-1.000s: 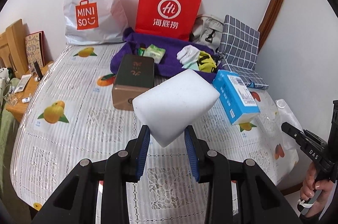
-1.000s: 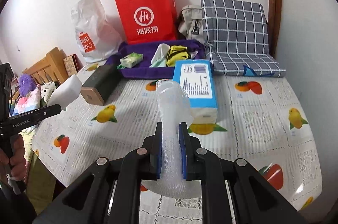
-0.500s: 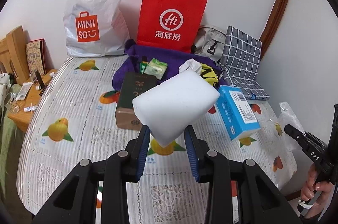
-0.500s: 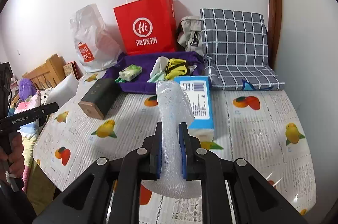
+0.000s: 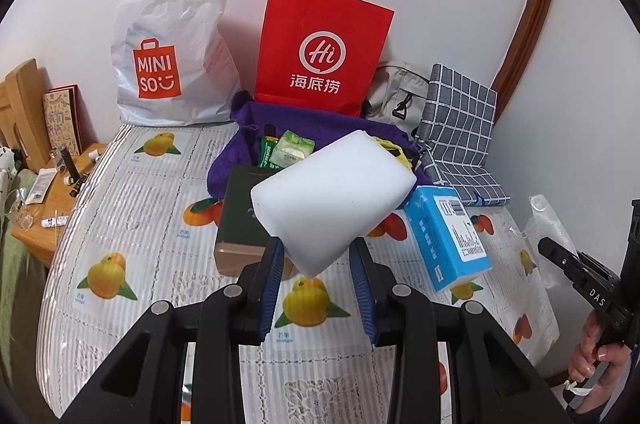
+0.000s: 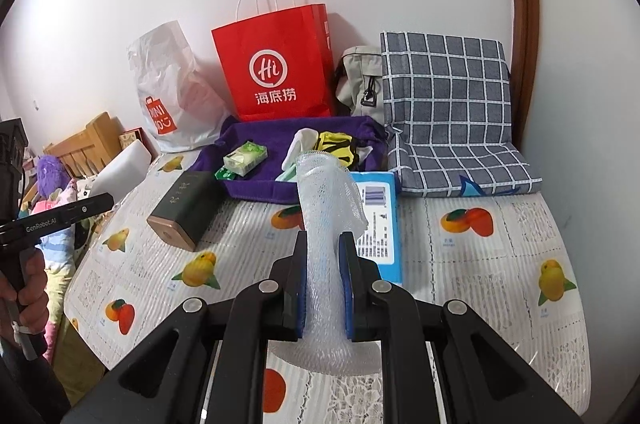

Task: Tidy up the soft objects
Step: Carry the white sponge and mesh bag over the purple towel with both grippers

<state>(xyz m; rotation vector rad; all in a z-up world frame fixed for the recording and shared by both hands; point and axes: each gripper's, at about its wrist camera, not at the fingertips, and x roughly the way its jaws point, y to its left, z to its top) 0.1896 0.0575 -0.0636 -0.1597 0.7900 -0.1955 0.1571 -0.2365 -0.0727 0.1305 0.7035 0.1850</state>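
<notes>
Both grippers loaded: left gripper (image 5: 318,264) clamps sponge (image 5: 334,195), right gripper (image 6: 323,266) bubble wrap (image 6: 326,220).

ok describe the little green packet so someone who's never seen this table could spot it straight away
Find the red paper bag standing against the wall; the purple cloth lies spread just in front of it. On the cloth's left part lies the little green packet, pale green and boxy. The white and yellow fabric pieces lie to its right, and the dark box sits off the cloth.
</notes>
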